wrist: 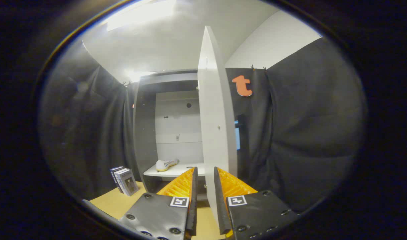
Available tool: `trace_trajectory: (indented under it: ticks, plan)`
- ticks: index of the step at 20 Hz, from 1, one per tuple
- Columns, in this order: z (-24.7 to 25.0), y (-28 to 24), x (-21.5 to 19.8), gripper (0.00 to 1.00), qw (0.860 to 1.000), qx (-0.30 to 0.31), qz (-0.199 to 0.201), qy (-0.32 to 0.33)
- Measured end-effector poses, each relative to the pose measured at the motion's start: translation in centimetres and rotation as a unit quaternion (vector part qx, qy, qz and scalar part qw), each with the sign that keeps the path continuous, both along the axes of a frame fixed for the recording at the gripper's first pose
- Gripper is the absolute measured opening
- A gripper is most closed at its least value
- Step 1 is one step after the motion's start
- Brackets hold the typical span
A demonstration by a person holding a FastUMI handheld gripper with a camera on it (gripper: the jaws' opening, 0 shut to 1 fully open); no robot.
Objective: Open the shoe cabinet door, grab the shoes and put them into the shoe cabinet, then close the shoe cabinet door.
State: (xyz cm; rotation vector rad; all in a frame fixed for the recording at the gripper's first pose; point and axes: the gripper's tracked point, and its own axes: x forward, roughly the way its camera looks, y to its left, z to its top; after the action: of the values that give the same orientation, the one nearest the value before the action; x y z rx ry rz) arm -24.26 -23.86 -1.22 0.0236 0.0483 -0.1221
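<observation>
1. Gripper (205, 173) fingers slightly spread, straddling the open door's (216, 133) lower edge; whether both press on it, cannot tell.
2. Shoe (166, 164) already on the cabinet (147, 133) shelf, at 10 o'clock from the fingertips.
3. Risks: slipping off the thin door edge mid-swing; slamming; door catching the shoe if too near the front.
4. Books (125, 180) at 9 o'clock, well clear.

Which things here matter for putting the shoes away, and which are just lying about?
For the job: shoe cabinet, its open door, shoe on the shelf, tongs with the door edge between the fingers.
Lying about: books on the table.
</observation>
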Motion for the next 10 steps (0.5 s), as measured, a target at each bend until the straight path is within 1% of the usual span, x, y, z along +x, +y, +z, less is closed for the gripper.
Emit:
trace_trajectory:
  ticks: [3, 5, 8, 10]
  plan:
    - [-4.8, 3.1, 1.1, 0.28, 0.999, 0.019, 0.031, 0.034]
    - [-8.2, 4.0, 1.8, 0.28, 0.997, 0.030, 0.037, 0.065]
    - [-13.0, 5.9, 2.7, 0.28, 0.990, 0.061, 0.055, 0.113]
    - [-15.6, 6.3, 3.0, 0.28, 0.987, 0.060, 0.062, 0.135]
